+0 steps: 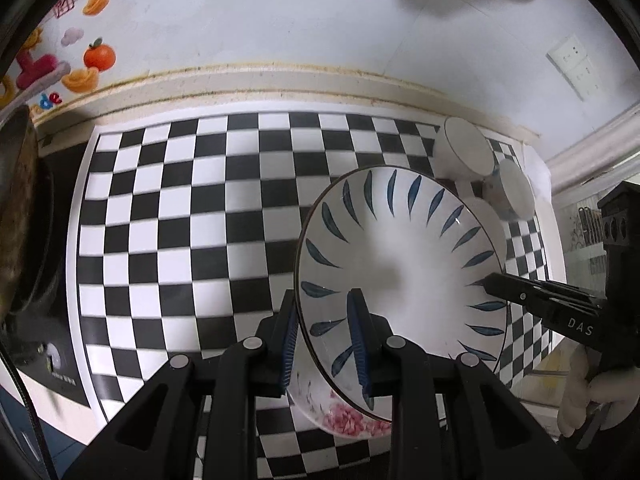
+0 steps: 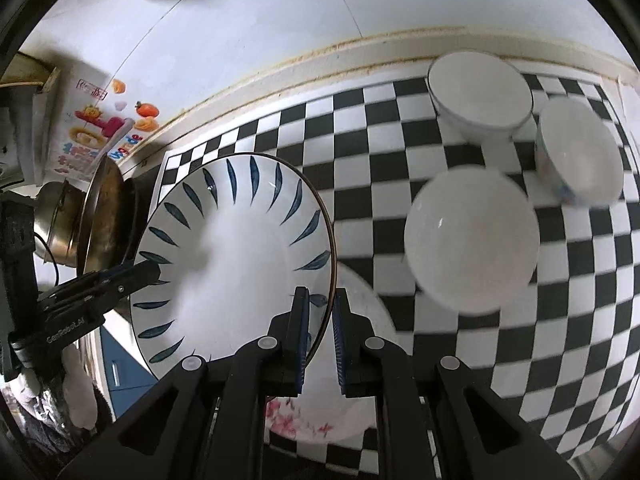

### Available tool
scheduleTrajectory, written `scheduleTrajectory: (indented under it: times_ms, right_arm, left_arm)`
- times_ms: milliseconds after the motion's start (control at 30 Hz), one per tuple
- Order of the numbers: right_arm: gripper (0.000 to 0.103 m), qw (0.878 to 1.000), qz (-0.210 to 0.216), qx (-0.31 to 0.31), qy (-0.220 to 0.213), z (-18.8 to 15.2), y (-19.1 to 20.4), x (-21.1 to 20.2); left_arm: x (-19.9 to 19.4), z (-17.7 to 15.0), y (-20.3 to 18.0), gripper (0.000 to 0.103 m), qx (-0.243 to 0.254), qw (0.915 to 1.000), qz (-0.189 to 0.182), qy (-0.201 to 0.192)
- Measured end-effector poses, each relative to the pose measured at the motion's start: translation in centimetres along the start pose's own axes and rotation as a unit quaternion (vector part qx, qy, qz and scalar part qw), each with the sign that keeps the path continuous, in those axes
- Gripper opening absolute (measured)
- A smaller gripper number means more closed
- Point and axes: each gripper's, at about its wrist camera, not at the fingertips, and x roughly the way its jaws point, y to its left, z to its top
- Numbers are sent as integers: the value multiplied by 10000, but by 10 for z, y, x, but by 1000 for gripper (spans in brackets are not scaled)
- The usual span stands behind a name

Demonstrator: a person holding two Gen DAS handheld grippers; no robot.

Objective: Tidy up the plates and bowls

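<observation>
Checkered worktop (image 2: pixel 360 128) below a white wall, blue-leaf plate (image 1: pixel 400 248) held above it.

Left gripper (image 1: pixel 326 344) and right gripper (image 2: pixel 320 336) each clamp their jaws on opposite rims of the plate, tilted over a pink-flowered plate (image 2: pixel 320 420). Three white bowls (image 2: pixel 472 240) sit grouped near the wall; a pan (image 2: pixel 104 208) stands off the mat's edge.

2 close wrist views, facing across 1 shared plate (image 1: pixel 400 264).
</observation>
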Motion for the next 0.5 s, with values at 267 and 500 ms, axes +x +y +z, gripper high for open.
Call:
scheduleTrajectory:
  times_ms: [267, 500]
  right_arm:
    - [13, 9999, -28, 72, 78, -29, -6, 1]
    - [13, 9993, -160, 126, 305, -48, -19, 17]
  left_arm:
    - [14, -35, -3, 22, -28, 9997, -84, 245]
    - [37, -54, -6, 22, -18, 9985, -88, 548]
